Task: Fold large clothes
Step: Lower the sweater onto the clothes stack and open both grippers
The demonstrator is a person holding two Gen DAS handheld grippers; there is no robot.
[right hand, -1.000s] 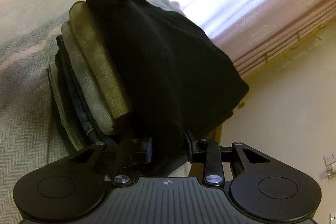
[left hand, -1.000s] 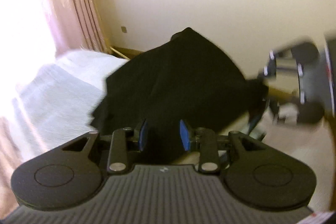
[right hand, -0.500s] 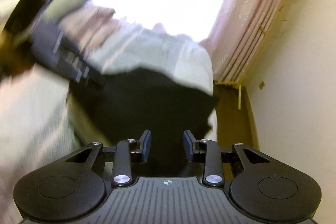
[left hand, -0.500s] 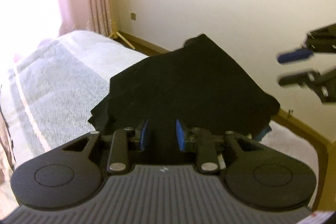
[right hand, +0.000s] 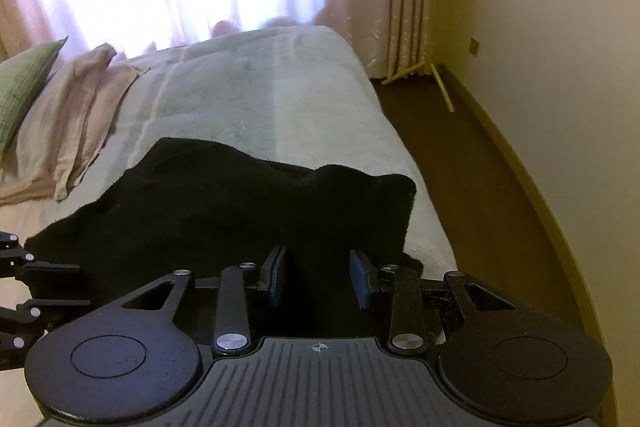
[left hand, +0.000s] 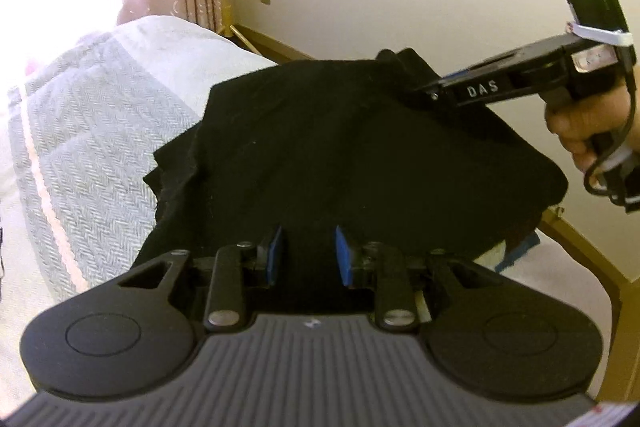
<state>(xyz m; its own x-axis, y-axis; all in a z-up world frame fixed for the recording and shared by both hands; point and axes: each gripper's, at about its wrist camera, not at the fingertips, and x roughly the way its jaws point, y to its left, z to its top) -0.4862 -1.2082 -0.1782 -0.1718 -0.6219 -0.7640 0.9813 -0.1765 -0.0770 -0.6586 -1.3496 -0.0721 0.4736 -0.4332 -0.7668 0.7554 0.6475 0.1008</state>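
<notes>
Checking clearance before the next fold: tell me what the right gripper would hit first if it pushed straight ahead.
The black garment already between the right gripper fingers; beyond it, probably the bed.

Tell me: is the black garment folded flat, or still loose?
Loose: the black garment hangs bunched between both grippers above the bed, its edges uneven.

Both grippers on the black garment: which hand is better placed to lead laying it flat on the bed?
Probably right: the right gripper faces along the open bed, pinching the black garment. The left gripper grips the edge near the bed's corner.
</notes>
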